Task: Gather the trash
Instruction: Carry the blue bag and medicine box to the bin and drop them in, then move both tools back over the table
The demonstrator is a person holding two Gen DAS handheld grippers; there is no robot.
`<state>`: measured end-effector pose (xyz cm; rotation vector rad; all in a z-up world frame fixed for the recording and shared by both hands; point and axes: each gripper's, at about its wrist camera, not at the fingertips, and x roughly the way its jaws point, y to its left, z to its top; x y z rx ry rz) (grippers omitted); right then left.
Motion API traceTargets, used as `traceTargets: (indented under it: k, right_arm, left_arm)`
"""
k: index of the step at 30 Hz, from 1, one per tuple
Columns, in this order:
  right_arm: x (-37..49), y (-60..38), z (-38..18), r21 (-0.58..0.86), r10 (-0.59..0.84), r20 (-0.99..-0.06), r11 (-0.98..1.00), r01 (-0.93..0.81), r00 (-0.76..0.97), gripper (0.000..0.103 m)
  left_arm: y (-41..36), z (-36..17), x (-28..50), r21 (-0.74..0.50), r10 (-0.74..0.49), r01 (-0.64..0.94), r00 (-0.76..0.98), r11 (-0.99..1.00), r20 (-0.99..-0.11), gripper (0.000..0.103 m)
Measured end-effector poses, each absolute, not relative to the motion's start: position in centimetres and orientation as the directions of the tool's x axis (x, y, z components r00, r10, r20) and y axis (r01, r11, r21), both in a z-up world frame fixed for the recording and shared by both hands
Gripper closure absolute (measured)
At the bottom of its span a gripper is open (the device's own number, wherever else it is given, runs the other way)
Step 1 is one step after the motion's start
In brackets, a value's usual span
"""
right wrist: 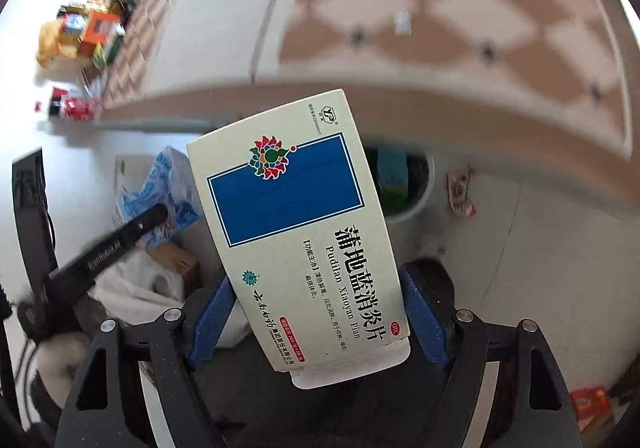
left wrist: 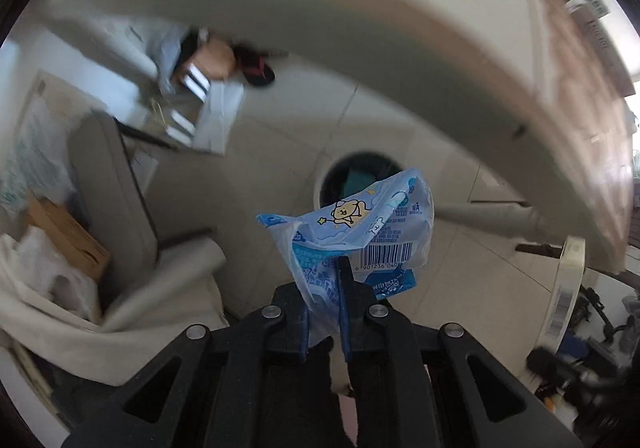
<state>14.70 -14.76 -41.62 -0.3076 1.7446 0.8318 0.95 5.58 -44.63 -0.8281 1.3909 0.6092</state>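
The left gripper is clenched on a blue wrapper; the crumpled film sticks out past the blue fingers, barcode side showing, a cartoon figure printed above it. Straight ahead of those tips, down on the pale tiled floor, sits a round bin with a dark mouth (something teal lies inside it); the wrapper's top edge overlaps the rim in this view. A curved table edge sweeps across above, badly blurred.

Over to the right gripper: it has a medicine box between its blue pads, cream card with a big blue panel and a flower emblem; both pads lie against the box's long sides, so it is grasping the box, which stands tilted with its top leaning left. Just behind the box's right edge peeps the bin; to the left of the box the left gripper's black arm shows with the wrapper at its tip. A patterned tabletop fills the upper frame; a small red-and-white scrap lies on the floor right of the bin.
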Motion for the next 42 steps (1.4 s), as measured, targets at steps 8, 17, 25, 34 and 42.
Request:
traceTargets:
  k: [8, 17, 25, 34, 42]
  right_arm:
    - [10.9, -15.5, -57.9, 0.277, 0.11, -0.942, 0.789, -0.548, -0.318, 0.021]
    - [17.4, -15.7, -75.5, 0.218, 0.096, -0.956, 0.868, -0.447, -0.279, 0.021]
    - [20.1, -15.1, -82.4, 0.217, 0.076, -0.948, 0.865, -0.452, -0.31, 0.01]
    - [18.6, -14.2, -78.8, 0.011, -0.087, -0.985, 0.826, -0.563, -0.146, 0.0]
    - [16.2, -14.7, -70.3, -0.028, -0.088, -0.993, 0.807, -0.59, -0.073, 0.0]
  left_arm:
    - [6.7, -62.9, 6.8, -0.286, -0.306, -0.769, 0.124, 0.571, -0.944, 0.093]
    - [8.7, -79.1, 11.5, -0.308, -0.429, -0.766, 0.047, 0.564, -0.902, 0.064]
    - [8.8, -79.8, 10.5, -0.192, -0.304, -0.76, -0.008, 0.621, -0.953, 0.004]
    - [7.3, -74.0, 7.9, -0.074, -0.148, -0.725, -0.039, 0.684, -0.988, 0.004]
    - [5.6, -65.7, 5.7, -0.044, -0.087, -0.709, -0.026, 0.704, -0.996, 0.004]
